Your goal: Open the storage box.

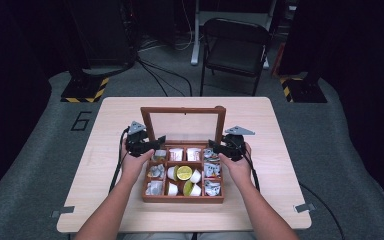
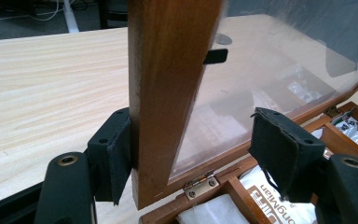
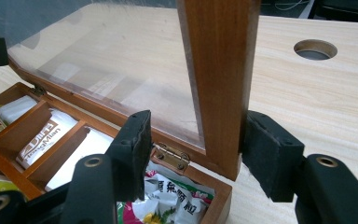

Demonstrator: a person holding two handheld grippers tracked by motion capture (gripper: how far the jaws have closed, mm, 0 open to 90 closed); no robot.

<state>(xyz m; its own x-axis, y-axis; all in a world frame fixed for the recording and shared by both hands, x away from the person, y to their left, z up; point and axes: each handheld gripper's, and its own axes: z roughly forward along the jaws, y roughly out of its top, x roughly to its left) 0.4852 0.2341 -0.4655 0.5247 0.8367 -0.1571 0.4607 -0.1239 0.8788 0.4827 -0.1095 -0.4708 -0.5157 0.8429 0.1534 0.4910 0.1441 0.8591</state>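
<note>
A wooden box (image 1: 182, 198) with a hinged lid (image 1: 183, 124) is sitting open on a pale wood-grain table (image 1: 280, 165), its lid standing upright, a brown frame around a clear glossy pane. The left gripper (image 2: 191, 154) is straddling the lid's near side rail with its jaws apart: the outer pad is touching the wood of the rail, while the inner pad is hanging free in front of the pane, clear of it. The right gripper (image 3: 193, 149) is straddling the opposite rail the same way, jaws spread, the outer pad just beside or touching the wood and the inner pad standing off the pane above a small brass hinge (image 3: 170, 157). Below the jaws the box is divided by thin wooden walls into compartments holding white packets (image 3: 42, 135), crinkly printed sachets (image 3: 168, 196) and small round capsules (image 1: 184, 173) with yellow-green tops. The right gripper view is showing a round hole (image 3: 315, 49) in the tabletop beyond its outer jaw. The high view is showing grey carpet, a dark folding chair (image 1: 236, 47) behind the table and yellow-black striped stands (image 1: 86, 90) in a dim room.
</note>
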